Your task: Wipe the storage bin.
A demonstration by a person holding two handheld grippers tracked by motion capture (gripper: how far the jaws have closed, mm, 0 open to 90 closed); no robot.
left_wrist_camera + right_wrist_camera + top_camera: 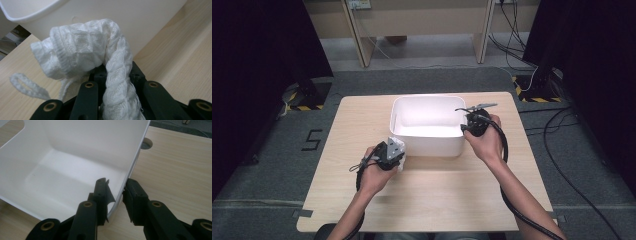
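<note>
Table (427, 200) of pale wood is topped by a white tub (428, 145), which is pinched at its right wall by the right gripper (115, 195), one jaw inside and one outside the rim. A white knitted cloth (100, 57) is clamped in the closed left gripper (117, 77), just beside the tub's front left corner.

In the left gripper view, the lower end of the white knitted cloth (100, 57) is hidden between the left claw's (117, 82) jaws, and the white plastic tub (130, 20) is cut off by the top edge. In the right gripper view, the tub's wall hides 1 jaw's inner face on the right claw (117, 195). In the high view, the cloth is mostly covered by the left claw.
</note>
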